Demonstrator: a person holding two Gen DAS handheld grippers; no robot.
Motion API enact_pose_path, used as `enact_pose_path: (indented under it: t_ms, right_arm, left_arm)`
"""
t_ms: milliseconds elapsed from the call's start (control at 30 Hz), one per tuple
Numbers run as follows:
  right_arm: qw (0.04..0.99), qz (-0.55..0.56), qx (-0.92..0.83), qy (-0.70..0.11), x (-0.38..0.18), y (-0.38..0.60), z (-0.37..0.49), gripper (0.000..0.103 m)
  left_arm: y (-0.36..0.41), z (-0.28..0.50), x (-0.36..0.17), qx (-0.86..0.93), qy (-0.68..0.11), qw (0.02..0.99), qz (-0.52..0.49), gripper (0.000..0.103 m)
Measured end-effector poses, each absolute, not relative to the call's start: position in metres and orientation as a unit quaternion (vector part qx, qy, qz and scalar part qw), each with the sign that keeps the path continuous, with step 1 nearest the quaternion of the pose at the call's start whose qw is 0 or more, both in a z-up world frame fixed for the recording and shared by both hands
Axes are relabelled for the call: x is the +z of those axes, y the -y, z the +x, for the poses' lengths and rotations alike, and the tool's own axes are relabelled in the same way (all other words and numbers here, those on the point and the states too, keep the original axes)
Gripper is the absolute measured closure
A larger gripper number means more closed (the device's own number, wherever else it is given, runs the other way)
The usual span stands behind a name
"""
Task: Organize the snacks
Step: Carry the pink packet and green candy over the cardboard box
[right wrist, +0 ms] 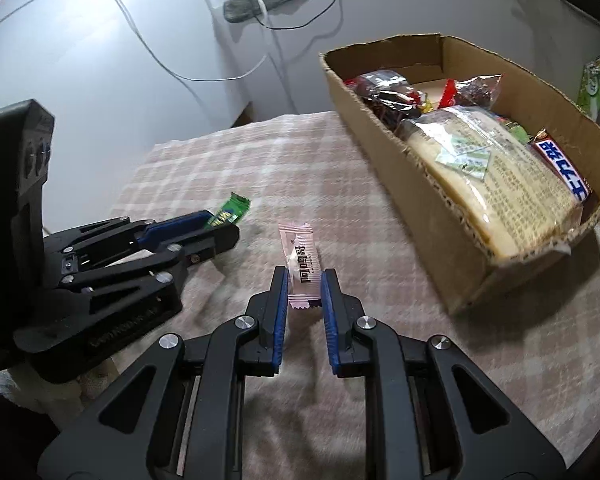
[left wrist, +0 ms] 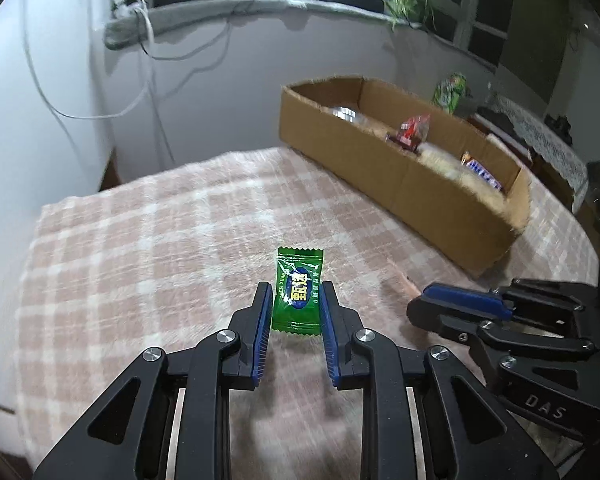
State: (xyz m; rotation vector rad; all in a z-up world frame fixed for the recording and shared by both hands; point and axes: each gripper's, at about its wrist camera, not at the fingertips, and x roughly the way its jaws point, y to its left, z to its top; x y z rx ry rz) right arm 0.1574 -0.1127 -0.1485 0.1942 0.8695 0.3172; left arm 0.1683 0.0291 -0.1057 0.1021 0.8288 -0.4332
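My left gripper [left wrist: 296, 294] is shut on a green wrapped candy [left wrist: 298, 292] and holds it over the checked pink cloth [left wrist: 160, 240]. My right gripper [right wrist: 304, 280] is shut on a pale pink wrapped candy [right wrist: 300, 264]. In the right wrist view the left gripper [right wrist: 220, 222] sits to the left with the green candy [right wrist: 232, 210] sticking out of its tip. In the left wrist view the right gripper [left wrist: 424, 300] lies at the right. A long cardboard box [right wrist: 400, 168] with several snacks stands to the right of both grippers; it also shows in the left wrist view [left wrist: 380, 168].
The box holds a big wrapped cracker pack [right wrist: 492, 176], a blue bar [right wrist: 564, 168] and dark and red packets [right wrist: 392, 96]. A white wall with cables [left wrist: 148, 64] is behind the table. A green packet [left wrist: 450, 92] stands beyond the box.
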Motion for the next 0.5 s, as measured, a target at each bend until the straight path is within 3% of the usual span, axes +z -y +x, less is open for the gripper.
enact_pose_path:
  t_ms: [500]
  right_arm:
    - [0.899,0.117,0.220,-0.361,-0.094,0.157,0.118,0.086]
  left_arm:
    - [-0.004,0.125,-0.029,-0.187,-0.315,0.929,0.042,0.081]
